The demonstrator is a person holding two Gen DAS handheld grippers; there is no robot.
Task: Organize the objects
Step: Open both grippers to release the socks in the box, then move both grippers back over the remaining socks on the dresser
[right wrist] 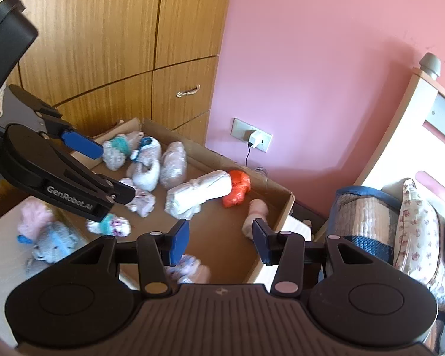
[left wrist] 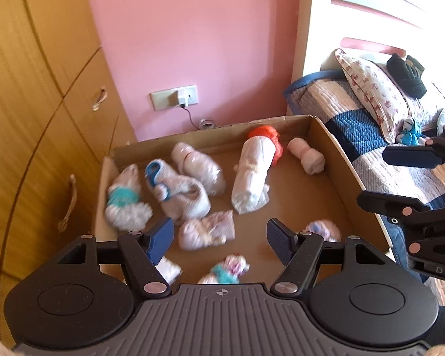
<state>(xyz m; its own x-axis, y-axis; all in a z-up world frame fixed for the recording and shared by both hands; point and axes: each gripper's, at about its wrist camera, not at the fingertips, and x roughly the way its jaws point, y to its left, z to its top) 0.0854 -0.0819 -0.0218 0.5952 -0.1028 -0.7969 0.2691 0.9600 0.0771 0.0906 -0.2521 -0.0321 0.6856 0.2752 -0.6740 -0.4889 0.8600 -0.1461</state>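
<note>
A shallow cardboard box [left wrist: 326,148] [right wrist: 281,207] holds several rolled sock bundles. Among them are a long white roll [left wrist: 253,175] [right wrist: 201,192], an orange bundle [left wrist: 267,133] [right wrist: 237,190], a pink roll [left wrist: 307,154] [right wrist: 256,210] and a white and teal bundle [left wrist: 124,198] [right wrist: 117,148]. My left gripper [left wrist: 221,241] [right wrist: 109,175] is open and empty above the box's near part. My right gripper [right wrist: 221,241] [left wrist: 379,178] is open and empty above the box's right side.
A wooden wardrobe [left wrist: 29,118] [right wrist: 118,44] stands left of the box. A pink wall [left wrist: 192,44] with a socket and charger [left wrist: 178,98] [right wrist: 256,141] is behind. A bed with quilt [left wrist: 356,124], floral pillow [left wrist: 373,95] and dark socks [left wrist: 406,74] lies right. More bundles [right wrist: 44,237] lie outside the box.
</note>
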